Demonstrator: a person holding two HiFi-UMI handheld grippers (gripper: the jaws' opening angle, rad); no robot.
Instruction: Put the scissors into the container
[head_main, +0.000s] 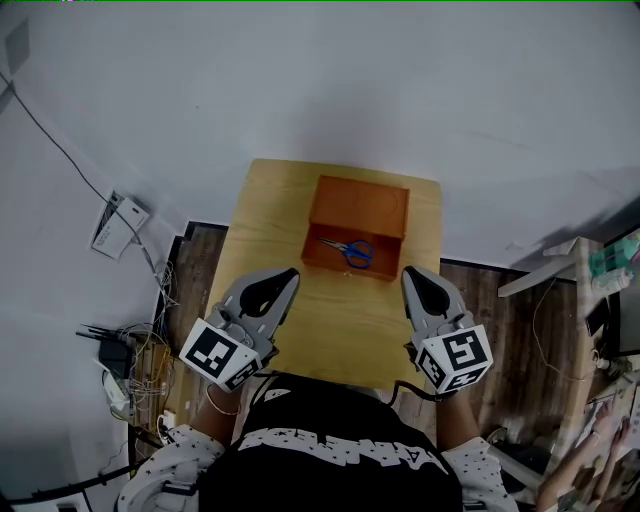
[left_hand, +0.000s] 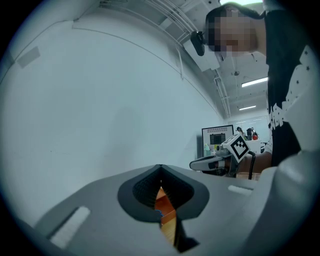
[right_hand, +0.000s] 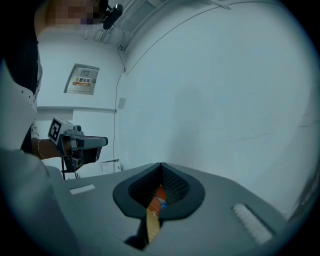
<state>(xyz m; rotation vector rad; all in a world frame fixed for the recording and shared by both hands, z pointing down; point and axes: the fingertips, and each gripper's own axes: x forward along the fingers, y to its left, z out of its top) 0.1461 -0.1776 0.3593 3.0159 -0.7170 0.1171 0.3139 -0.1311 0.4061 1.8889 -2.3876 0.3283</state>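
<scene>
If judged by position, done: scissors (head_main: 348, 250) lying inside container (head_main: 360, 195), ahead between left claw (head_main: 290, 272) and right claw (head_main: 410, 272); both pinched together, empty; nothing remaining.

left gripper (left_hand: 160, 171) jaws together at lower centre. orange container (left_hand: 164, 204) shows thru gap below tips. right gripper (left_hand: 195, 163) mid-right, white wall (left_hand: 90, 110) fills left.

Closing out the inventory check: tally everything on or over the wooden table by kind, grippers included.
Blue-handled scissors: 1
Orange container: 1
Grippers: 2 (left gripper, right gripper)
Total: 4
</scene>
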